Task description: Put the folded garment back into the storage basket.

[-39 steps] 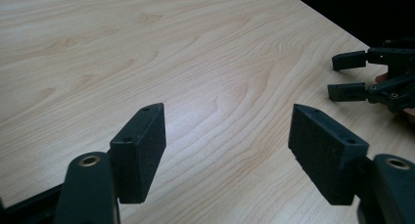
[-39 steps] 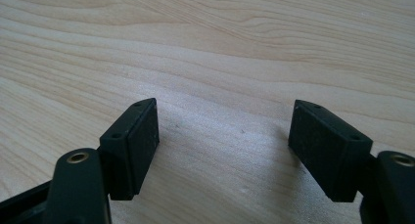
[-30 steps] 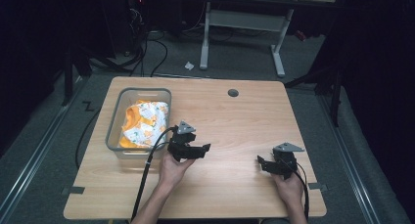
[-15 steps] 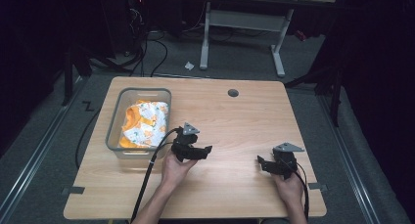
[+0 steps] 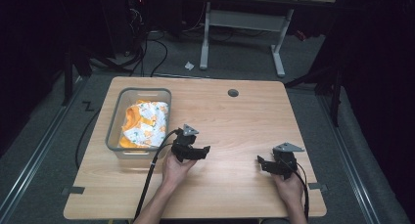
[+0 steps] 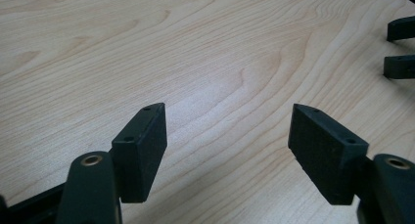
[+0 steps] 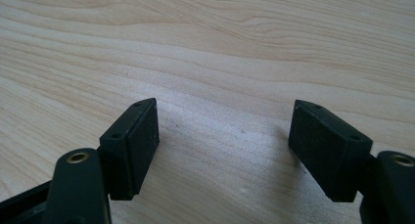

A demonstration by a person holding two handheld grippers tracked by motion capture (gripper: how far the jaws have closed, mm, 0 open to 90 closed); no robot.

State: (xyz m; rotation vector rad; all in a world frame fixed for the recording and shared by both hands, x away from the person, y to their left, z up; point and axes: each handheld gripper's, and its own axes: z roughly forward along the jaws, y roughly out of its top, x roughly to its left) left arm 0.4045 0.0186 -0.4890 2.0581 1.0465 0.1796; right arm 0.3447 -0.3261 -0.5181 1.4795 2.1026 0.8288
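A clear plastic bin stands on the left part of the wooden table and holds a crumpled white and orange patterned cloth. Just right of the bin's near corner a hand holds my left gripper, open, with bare wood between its jaws. My right gripper rests low over the table near the front right, also open over bare wood. The right gripper's fingertips show at the far right of the left gripper view.
A round cable hole sits near the table's far edge. Black cables trail from both grippers toward the front edge. Behind the table stands a desk frame with cables on the grey floor.
My left gripper has slid right and slightly toward the front, away from the bin. The right gripper has stayed still.
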